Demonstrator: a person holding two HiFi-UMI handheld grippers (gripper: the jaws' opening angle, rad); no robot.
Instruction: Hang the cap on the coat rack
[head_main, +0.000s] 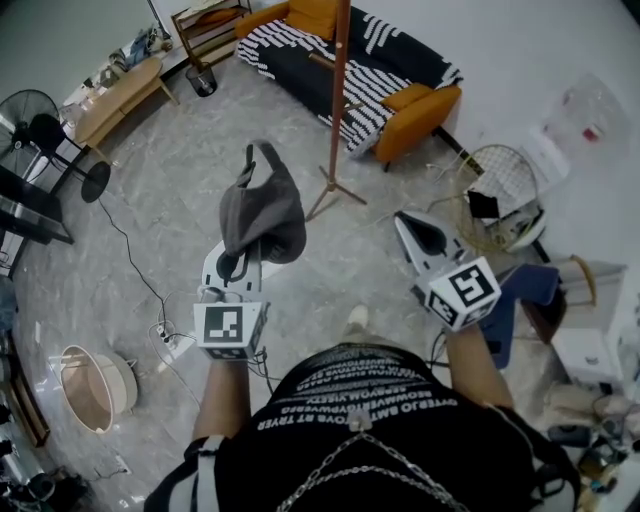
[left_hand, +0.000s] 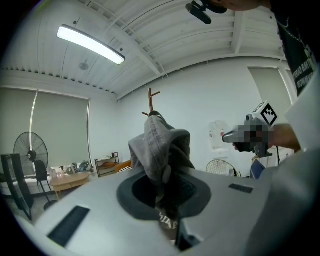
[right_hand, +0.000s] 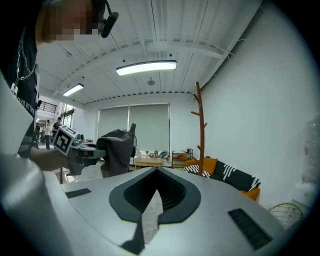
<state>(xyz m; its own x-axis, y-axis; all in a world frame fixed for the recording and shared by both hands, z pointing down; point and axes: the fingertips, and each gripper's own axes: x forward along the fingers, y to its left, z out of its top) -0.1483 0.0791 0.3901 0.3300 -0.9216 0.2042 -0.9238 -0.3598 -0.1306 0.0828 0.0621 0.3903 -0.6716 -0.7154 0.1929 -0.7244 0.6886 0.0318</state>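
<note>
A grey cap hangs bunched from my left gripper, whose jaws are shut on its fabric. In the left gripper view the cap rises straight out of the left gripper and covers most of the rack behind it. The brown wooden coat rack stands on the floor ahead, a little right of the cap; its forked top shows above the cap. My right gripper is held off to the right, shut and empty. From the right gripper I see the rack at right and the cap at left.
A striped sofa with orange cushions stands behind the rack. A fan and a wooden bench are at far left. A round white basket sits on the floor at lower left, a wire basket and a blue chair at right.
</note>
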